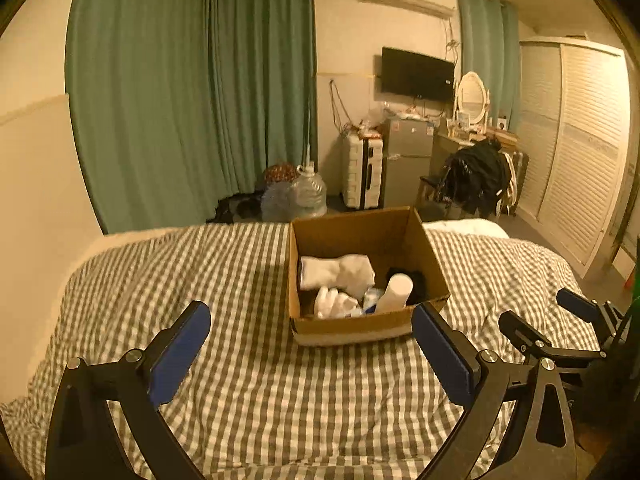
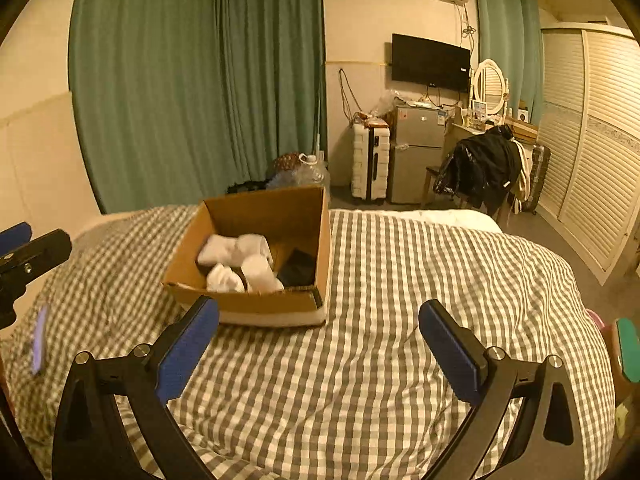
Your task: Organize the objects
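While both claws hang above the checked bedspread [image 1: 256, 392], the cardboard box [image 1: 356, 328] sits on the bed toward the foot end — at about 1 o'clock from the left claw [image 1: 312, 344] and about 11 o'clock from the right claw [image 2: 320, 340].

Left claw: released, jaws spread wide, nothing between them. Right claw: likewise released and empty. Neither touches the box, though the left claw's right jaw lies just beside the box's near corner in the picture.

Contents of the box, as far as visible: folded white socks [image 1: 336, 270] toward the far left, a bundle of white cloth [image 1: 334, 304] at the near left, a white cylindrical item [image 1: 396, 292] standing tilted at the near right, and a dark garment [image 1: 416, 280] behind it. A small pale blue item beside the cylinder cannot be identified.

Progress, as a judgement: no loose articles show on the bedspread in either view, so the gathering appears largely or wholly done. A pale strip at the left edge of the right wrist view is too blurred to identify. What remains, if anything, cannot be determined.
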Motion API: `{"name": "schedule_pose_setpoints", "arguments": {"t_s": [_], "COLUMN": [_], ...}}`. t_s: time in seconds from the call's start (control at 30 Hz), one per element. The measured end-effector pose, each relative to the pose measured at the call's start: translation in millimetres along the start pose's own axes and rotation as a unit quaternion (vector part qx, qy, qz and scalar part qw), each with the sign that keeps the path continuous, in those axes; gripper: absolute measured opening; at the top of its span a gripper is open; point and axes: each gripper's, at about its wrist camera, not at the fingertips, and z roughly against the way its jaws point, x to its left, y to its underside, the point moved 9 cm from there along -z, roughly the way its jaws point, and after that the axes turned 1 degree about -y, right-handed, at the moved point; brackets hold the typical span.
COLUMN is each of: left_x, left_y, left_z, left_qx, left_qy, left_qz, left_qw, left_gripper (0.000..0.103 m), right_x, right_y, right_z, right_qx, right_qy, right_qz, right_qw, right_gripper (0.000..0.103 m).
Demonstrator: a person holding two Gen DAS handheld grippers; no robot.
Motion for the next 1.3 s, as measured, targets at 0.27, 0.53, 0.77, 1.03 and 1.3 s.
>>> {"name": "schedule_pose_setpoints", "arguments": {"t_s": [0.27, 0.53, 0.77, 1.03, 1.3], "left_x": [-19, -14, -9, -4, 0], "left_y": [7, 6, 6, 7, 7], "left_z": [-14, -15, -16, -16, -17], "left_qx": [0.002, 0.005, 0.007, 0.011, 0.012], "left_qy": [0.014, 0.006, 0.000, -0.002, -0.009], "left_qz": [-0.028, -0.015, -0.011, -0.005, -0.005], "left_qw": [0.9995, 0.9999, 0.9999, 0.9999, 0.9999], "left_gripper": [0.103, 0.103, 0.103, 0.103, 0.103], "right_x": [3, -3, -1, 2, 1], "right_y": [-1, 4, 4, 0, -5], "right_z": [-9, -18, -16, -9, -5], "right_qx": [-0.002, 0.010, 0.009, 0.002, -0.003], "right_qy": [0.011, 0.016, 0.016, 0.013, 0.012], "right_qz": [0.022, 0.020, 0.022, 0.022, 0.020], "right_qw": [1.000, 1.000, 1.000, 1.000, 1.000], "right_gripper": [0.100, 0.100, 0.100, 0.100, 0.100]}}
